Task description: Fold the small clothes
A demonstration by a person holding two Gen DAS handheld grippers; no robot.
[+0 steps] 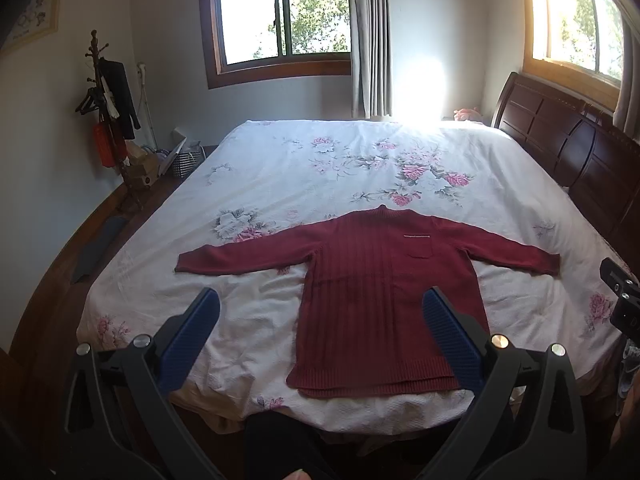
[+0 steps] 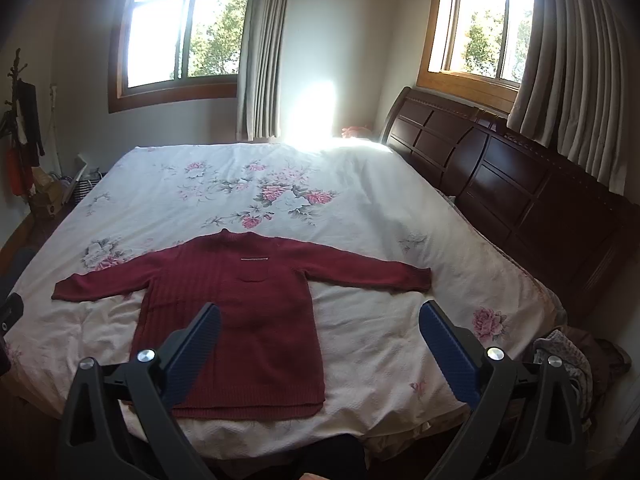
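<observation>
While sweater (image 1: 384,300) lies flat | both tongs (image 1: 320,312) (image 2: 320,320) gape empty | headboard (image 2: 520,184) fullest rightward

Floral bedspread (image 1: 320,168), dark wooden headboard (image 1: 568,144), coat rack (image 1: 106,120) by wall, curtained windows (image 1: 280,16).

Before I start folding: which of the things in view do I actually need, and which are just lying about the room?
For the job:
red knit sweater, spread flat, sleeves out
left gripper, open
right gripper, open
floral bedspread as work surface

Just lying about:
coat rack with hanging clothes
striped basket
crumpled clothes beside the bed
headboard
</observation>
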